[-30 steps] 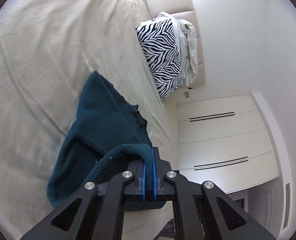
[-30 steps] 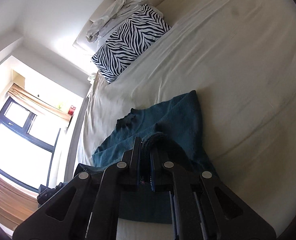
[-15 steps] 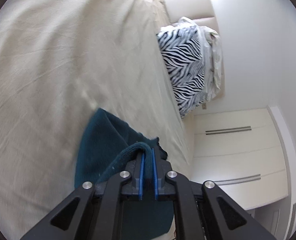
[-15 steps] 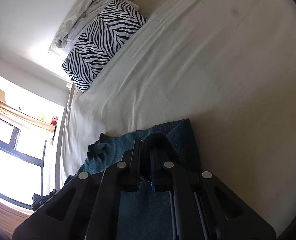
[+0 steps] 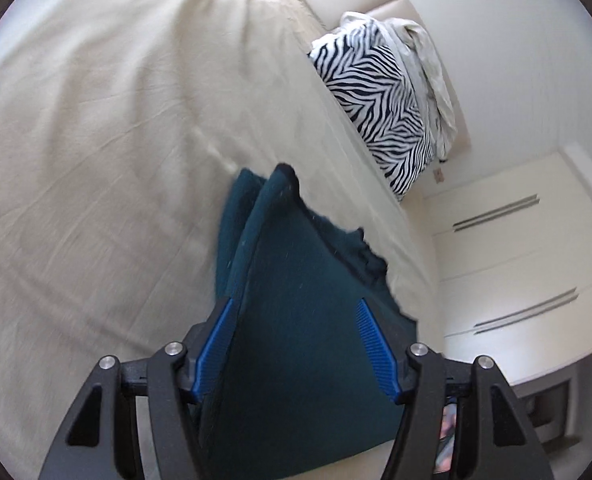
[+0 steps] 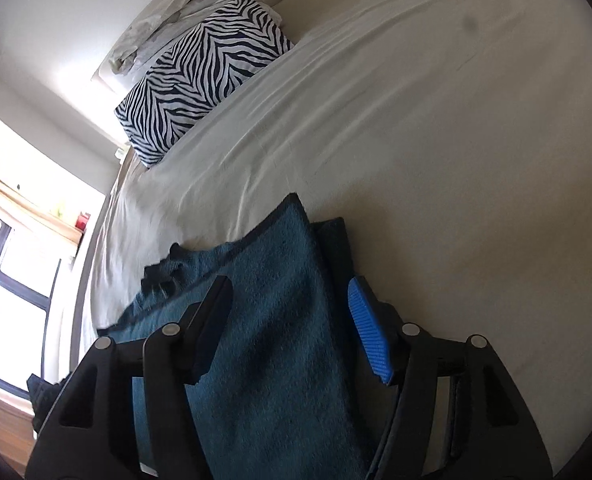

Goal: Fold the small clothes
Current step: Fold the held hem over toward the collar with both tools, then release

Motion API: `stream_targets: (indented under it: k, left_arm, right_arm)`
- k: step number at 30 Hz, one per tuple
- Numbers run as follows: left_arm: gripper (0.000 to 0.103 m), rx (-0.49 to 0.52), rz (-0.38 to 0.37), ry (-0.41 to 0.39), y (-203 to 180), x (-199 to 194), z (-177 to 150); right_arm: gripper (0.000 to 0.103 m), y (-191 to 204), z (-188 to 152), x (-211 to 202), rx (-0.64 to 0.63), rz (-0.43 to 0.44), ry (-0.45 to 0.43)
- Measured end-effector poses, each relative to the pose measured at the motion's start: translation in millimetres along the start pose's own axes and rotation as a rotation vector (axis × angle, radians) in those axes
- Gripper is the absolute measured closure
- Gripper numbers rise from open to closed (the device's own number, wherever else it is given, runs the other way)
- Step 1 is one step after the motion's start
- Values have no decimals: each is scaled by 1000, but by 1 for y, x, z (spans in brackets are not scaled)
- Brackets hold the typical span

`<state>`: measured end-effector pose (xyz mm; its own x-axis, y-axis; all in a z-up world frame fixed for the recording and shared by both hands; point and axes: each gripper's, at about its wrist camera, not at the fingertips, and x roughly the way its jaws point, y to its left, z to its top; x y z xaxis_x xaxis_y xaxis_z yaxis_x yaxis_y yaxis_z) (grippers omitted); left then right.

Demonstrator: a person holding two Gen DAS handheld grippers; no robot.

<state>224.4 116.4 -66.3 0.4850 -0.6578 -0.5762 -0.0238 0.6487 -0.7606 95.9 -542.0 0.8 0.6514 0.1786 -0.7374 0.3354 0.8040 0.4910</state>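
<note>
Across the lower middle of both wrist views, the dark teal garment (image 5: 296, 320) now lies spread between claw fingers that a second ago were pinched tight on a fold of it. The left claw (image 5: 294, 340) has parted: its blue pads (image 5: 212, 352) stand on either side of the cloth and its jaws are opening, with the fabric between them; the left pad sits right at the cloth's edge, the right one apart from it. The right claw (image 6: 292, 320) is likewise opening, teal cloth between its fingers and its blue pad (image 6: 369, 336) clear of the fabric. A half second ago the garment rose in a ridge into each grip; now it drapes flatter, doubled over, one layer's edge showing beyond the other. It lies on the cream bed sheet (image 5: 96, 140), near the bed's edge. Toward the top of each frame a zebra-striped pillow (image 6: 204, 76) sits by the headboard with a pale crumpled cloth (image 6: 176, 4) behind it.
</note>
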Motion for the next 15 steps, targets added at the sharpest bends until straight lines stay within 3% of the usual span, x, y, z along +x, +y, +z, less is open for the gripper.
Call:
stream_targets:
  k: [7,15]
  left_arm:
    - [55,197,154,-16,-6,-14,-47]
    - [69,265,224,-3,-1,-14,-68]
  right_arm:
    - [43,12,-59,-37,-199,-78,6]
    - [48,-10,-88,-51,-191,-87,36]
